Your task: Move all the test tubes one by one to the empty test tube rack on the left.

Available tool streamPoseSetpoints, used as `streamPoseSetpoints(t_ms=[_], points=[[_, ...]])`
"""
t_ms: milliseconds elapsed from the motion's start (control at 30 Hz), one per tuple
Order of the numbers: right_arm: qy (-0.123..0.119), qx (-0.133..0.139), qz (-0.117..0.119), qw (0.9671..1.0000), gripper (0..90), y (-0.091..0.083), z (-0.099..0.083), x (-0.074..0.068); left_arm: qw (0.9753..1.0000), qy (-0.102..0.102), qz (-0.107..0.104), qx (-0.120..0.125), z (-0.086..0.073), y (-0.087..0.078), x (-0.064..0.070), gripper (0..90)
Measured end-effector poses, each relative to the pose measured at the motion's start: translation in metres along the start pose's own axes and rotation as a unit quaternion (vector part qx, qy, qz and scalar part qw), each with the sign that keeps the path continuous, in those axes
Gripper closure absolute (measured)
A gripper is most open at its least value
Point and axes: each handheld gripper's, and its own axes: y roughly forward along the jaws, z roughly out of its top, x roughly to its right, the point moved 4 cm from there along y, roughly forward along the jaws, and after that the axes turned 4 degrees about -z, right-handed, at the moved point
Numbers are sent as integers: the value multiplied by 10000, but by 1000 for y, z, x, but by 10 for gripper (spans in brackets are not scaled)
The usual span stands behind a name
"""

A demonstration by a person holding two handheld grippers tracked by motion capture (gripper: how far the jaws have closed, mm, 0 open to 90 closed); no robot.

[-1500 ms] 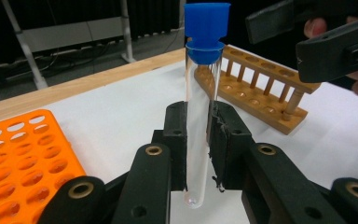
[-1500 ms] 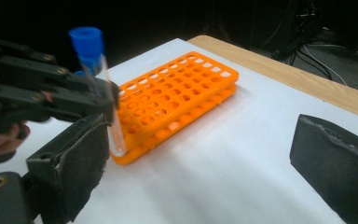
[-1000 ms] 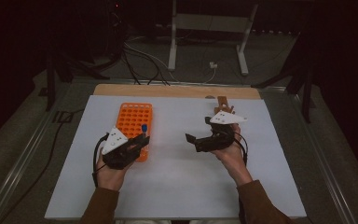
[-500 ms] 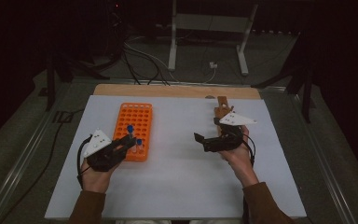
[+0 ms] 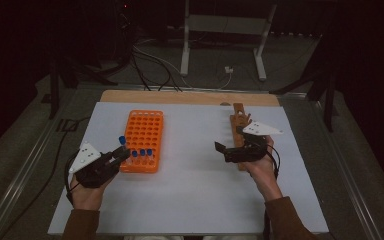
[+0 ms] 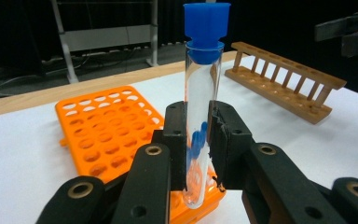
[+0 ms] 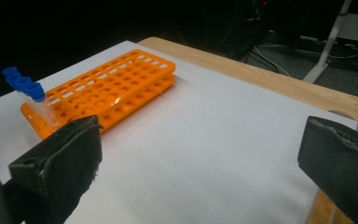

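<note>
Nearest to me, my left claw [image 6: 198,154] is clenched on a clear test tube [image 6: 200,121] with a blue cap [image 6: 206,25], held upright between the pads. Compared with a second ago, that hand has drawn back toward the near left corner of the desk [image 5: 190,200], and the tube, then over the rack's front row, now stands clear of the orange tube rack [image 5: 143,140], just off its near left corner. I judge this to be a tube lifted out and ready for transfer.

Next outward, three blue-capped tubes [image 5: 142,153] stand in the rack's front row.

To the right, my right claw [image 5: 228,150] hangs released, jaws wide and holding nothing, just beside the wooden rack [image 5: 239,131]. It has barely shifted. The wooden rack is the likely destination, well apart from the held tube.
</note>
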Motion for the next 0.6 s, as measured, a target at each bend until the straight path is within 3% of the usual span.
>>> streamPoseSetpoints(t_ms=[300,600], points=[[-46,26,-94,9999,0,-6,-1,4,9997,-71,249,-5,-10,-6,-16,781],[-57,6,-158,9999,0,-7,-5,6,9986,-59,521,-88,-23,-2,-30,781]])
